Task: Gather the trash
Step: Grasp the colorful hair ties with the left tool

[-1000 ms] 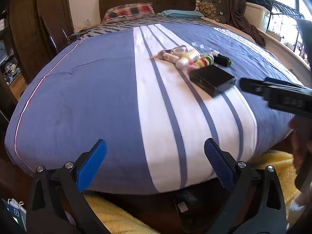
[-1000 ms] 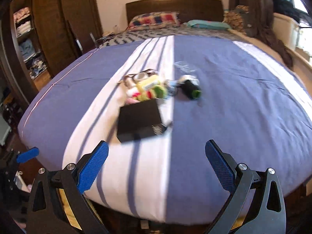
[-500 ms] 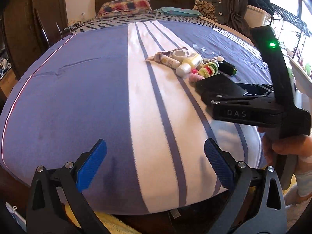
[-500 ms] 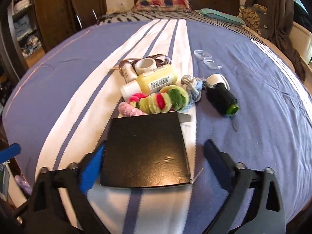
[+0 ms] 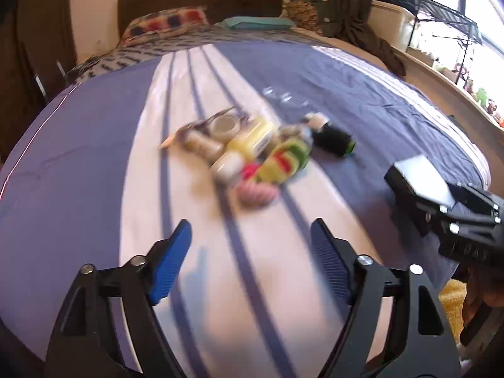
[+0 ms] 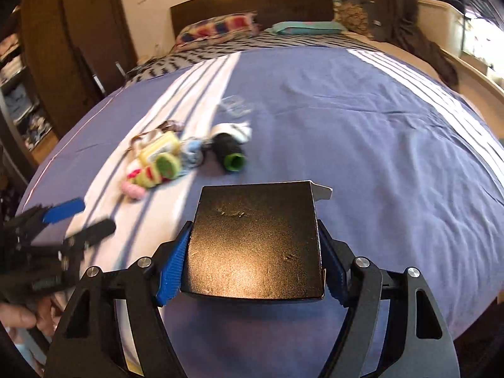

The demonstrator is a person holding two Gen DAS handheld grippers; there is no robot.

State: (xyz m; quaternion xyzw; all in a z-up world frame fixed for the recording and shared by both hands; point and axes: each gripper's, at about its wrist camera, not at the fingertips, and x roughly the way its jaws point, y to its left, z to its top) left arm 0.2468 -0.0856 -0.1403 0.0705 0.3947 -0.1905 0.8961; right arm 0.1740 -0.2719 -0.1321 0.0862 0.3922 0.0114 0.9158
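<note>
Striped bed (image 6: 362, 119): our right tongs (image 6: 253, 266) pinching black box (image 6: 255, 242); left tongs (image 5: 250, 261) spread, just narrowing, nothing between

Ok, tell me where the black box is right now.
The black box sits clamped between the right gripper's blue pads, above the bedspread, nearer the camera than the black bottle.

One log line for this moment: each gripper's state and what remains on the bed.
right gripper: shut on black box | left gripper: open, empty, jaws just closing | bed: pile of small items uncollected
</note>
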